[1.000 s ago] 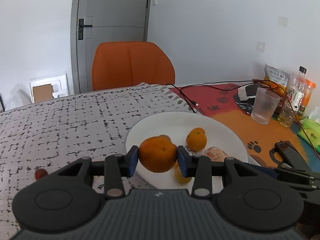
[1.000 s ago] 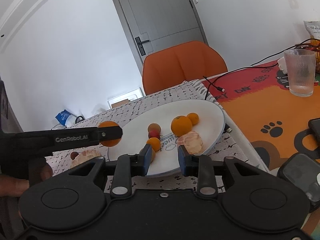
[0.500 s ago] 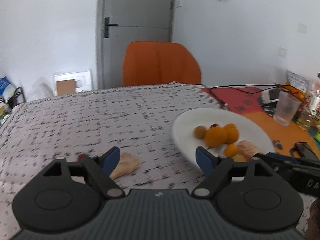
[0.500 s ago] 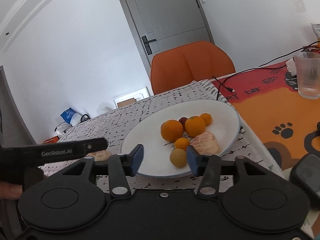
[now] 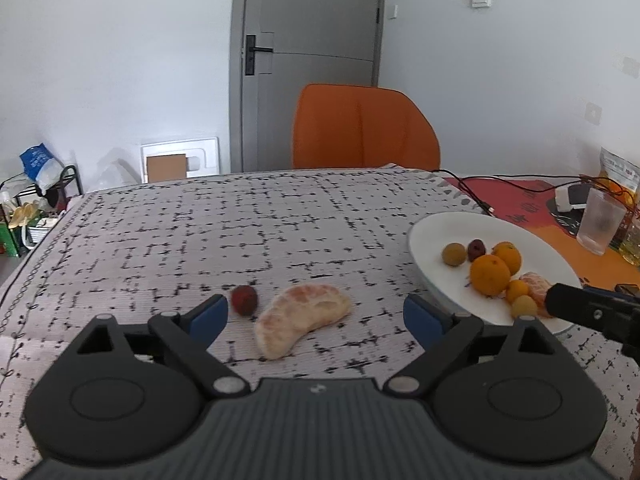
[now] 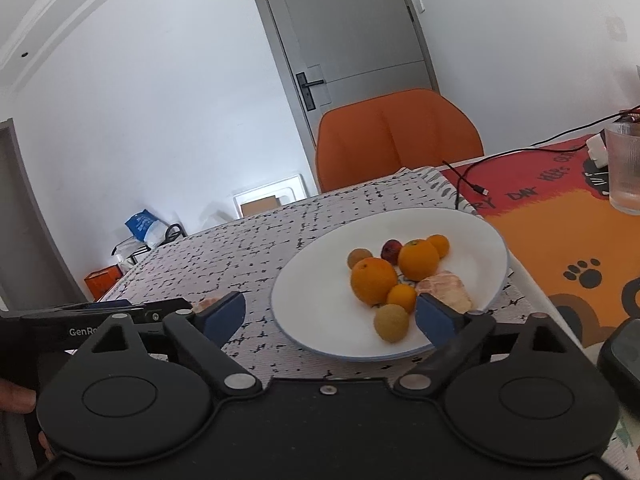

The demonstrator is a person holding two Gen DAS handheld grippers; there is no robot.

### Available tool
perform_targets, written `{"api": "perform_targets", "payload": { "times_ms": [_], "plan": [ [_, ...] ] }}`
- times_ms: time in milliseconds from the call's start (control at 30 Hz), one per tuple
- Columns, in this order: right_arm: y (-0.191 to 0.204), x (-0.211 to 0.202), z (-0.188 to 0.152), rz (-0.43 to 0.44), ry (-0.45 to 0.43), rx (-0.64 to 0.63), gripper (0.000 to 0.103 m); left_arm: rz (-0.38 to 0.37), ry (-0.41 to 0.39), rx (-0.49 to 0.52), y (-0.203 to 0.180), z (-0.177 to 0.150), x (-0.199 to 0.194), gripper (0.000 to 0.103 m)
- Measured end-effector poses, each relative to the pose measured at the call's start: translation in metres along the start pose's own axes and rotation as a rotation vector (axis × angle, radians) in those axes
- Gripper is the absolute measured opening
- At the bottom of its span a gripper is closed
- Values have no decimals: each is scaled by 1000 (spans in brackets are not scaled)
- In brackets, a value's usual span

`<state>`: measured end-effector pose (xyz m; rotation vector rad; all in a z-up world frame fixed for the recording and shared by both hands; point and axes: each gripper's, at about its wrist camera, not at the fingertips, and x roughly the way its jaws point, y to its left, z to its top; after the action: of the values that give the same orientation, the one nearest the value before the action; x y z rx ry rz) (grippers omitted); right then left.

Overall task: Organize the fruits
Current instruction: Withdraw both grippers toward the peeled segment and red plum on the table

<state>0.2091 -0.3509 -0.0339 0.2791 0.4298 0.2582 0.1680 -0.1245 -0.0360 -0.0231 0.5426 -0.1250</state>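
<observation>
Currently — both claws are empty, most of the fruit is on the plate.

Left gripper (image 5: 316, 314): jaws wide and opening further; blue pads clear of everything. The peeled citrus piece (image 5: 302, 322) lies on the cloth between them, untouched.
Red fruit (image 5: 244, 299): small, on the cloth just beside the peeled piece, next to the left pad (image 5: 208, 316).
Right gripper (image 6: 330, 316): jaws wide and opening; nothing is gripped. It hangs over the near rim of the plate (image 6: 320, 292).
Plate contents, right view: large orange (image 6: 373, 280), second orange (image 6: 418, 260), small orange (image 6: 402, 297), another small orange (image 6: 438, 245) at the back, dark red fruit (image 6: 391, 250), brownish round fruit (image 6: 359, 257), yellowish round fruit (image 6: 391, 323) nearest the gripper, peeled segment cluster (image 6: 444, 290) by the right pad.
Grouping: fruits are bunched in the plate's centre, several touching — whether the yellowish one touches the pad, cannot tell.
Table: black-and-white patterned cloth (image 5: 240, 232) under the plate; orange paw-print mat (image 6: 568, 248) to the right, with a ribbed glass (image 6: 624, 168) and a black cable (image 6: 468, 176).
Background: orange chair (image 5: 364, 128) behind the table, grey door (image 5: 308, 40).
Person: fingers (image 6: 16, 398) on the left tool, edge of the right view.
</observation>
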Motion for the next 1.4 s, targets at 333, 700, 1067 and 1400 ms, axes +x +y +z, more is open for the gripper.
{"api": "perform_targets", "payload": {
  "times_ms": [333,700,1067,1400],
  "plan": [
    [26,6,0,29,13,-60,99,37,-6,-28,32,-5,-14,94],
    [62,27,-5,81,53,-113,95,67,6,-76,66,-14,-16,94],
    [92,54,-8,133,114,-125,78,96,22,-117,94,-16,-14,94],
    [106,79,-14,148,178,-127,74,100,34,-151,112,-19,-8,94]
  ]
}}
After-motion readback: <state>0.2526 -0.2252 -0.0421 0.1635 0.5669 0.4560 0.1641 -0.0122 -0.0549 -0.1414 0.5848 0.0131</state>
